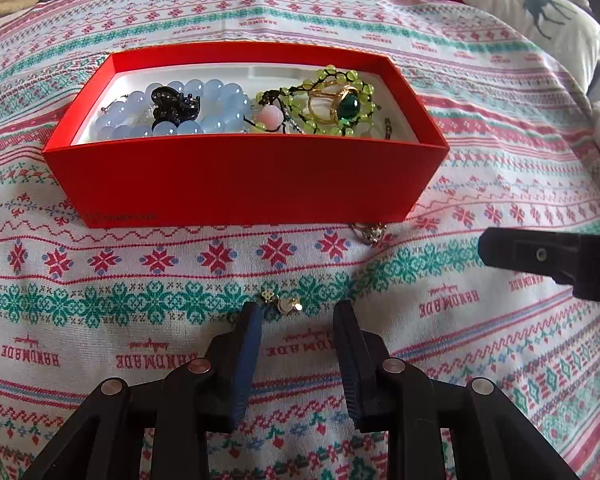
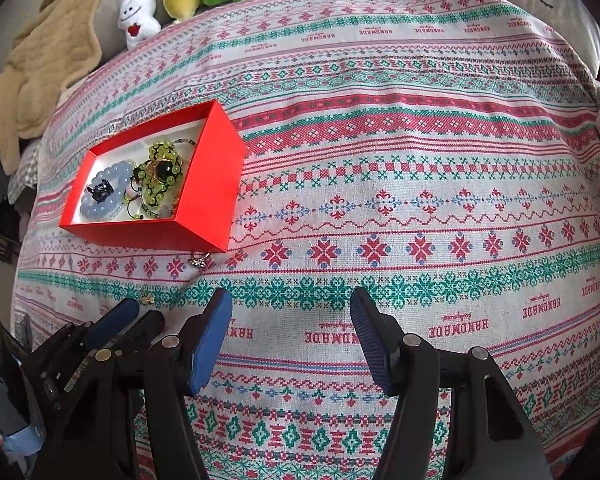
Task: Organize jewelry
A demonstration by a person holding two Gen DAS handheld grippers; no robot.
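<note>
The left gripper (image 1: 298,312) is held with its jaws parted and nothing clasped; a small gold earring (image 1: 286,303) lies on the patterned cloth (image 1: 480,160) just ahead of its tips. The right gripper (image 2: 290,308) is spread wide over bare cloth, empty. Farther off, a silver ring (image 1: 370,232) rests against the red box (image 1: 240,180) (bracelets and a green-stoned ring are seen inside).
</note>
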